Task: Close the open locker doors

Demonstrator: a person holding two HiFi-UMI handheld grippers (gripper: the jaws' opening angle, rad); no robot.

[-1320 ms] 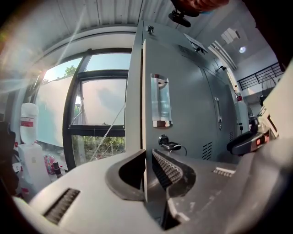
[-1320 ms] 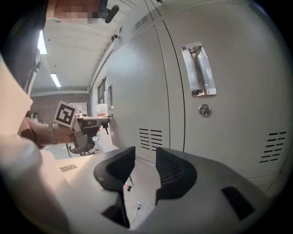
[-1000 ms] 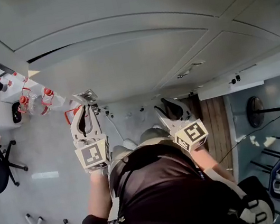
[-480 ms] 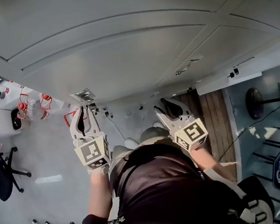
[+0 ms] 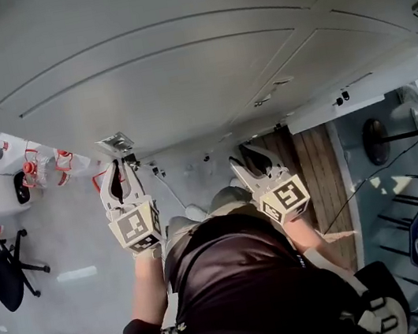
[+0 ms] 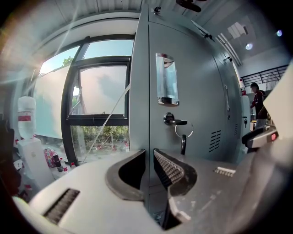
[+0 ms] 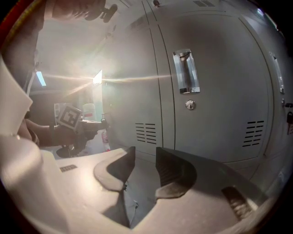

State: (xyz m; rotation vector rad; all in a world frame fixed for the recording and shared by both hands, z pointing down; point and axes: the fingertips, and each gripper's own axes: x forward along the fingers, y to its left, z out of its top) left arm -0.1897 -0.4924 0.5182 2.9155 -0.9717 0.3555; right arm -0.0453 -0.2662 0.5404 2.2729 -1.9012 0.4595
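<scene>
While the head view shows only grey locker doors (image 5: 176, 72) at twelve o'clock, the view from the left gripper (image 6: 150, 155) reveals a keyed latch (image 6: 175, 121) at one o'clock beyond narrowly parted, empty jaws; the right gripper (image 7: 143, 157), also parted and empty, faces a shut door (image 7: 215, 91).

Both grippers are being held out ahead of the torso, roughly level with each other and well apart. The left gripper (image 5: 118, 164) (image 6: 150, 153) is being carried on a bare left forearm (image 5: 146, 285), pointed slightly below level; its jaws are being kept a narrow gap apart, with nothing between them. The right gripper (image 5: 241, 156) (image 7: 142, 153) is being carried on the right forearm (image 5: 311, 236), angled slightly inward; its jaws are being kept apart, wider than the left's, and empty.
</scene>
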